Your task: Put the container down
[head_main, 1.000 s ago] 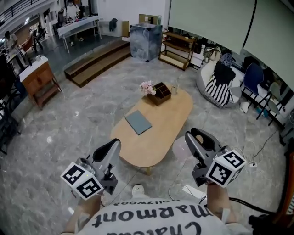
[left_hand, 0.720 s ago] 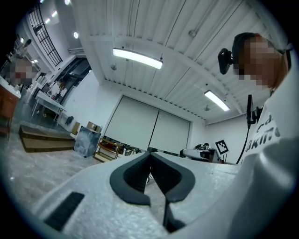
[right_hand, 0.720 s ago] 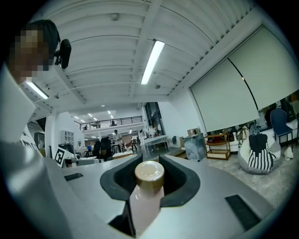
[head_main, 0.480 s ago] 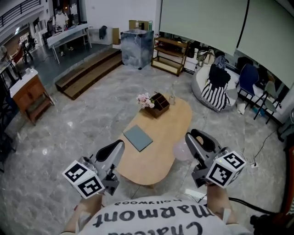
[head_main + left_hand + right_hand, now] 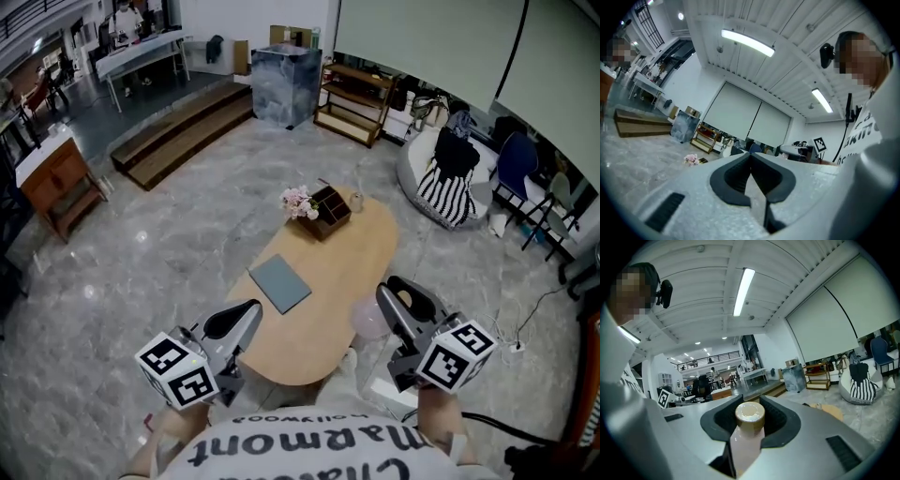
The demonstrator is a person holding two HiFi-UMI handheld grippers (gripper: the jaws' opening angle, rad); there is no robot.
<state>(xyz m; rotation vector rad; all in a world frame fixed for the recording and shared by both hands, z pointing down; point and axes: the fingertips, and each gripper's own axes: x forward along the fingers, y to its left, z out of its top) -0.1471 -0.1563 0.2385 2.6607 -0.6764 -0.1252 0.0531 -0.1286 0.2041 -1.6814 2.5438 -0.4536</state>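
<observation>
Head view: table (image 5: 339, 264), notebook (image 5: 281, 283), perhaps flowers (image 5: 299, 201).

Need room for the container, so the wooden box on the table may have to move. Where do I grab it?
Probably its near wall, from above: the wooden box is open-topped, so one jaw can drop inside and one outside. There are flowers close on its left side and a small cup on its right.

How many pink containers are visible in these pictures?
1. The pink container, with a tan cap, is held in the right gripper. The left gripper is shut and empty. None stands on the wooden table, but the far shelves are too small to check.
</observation>
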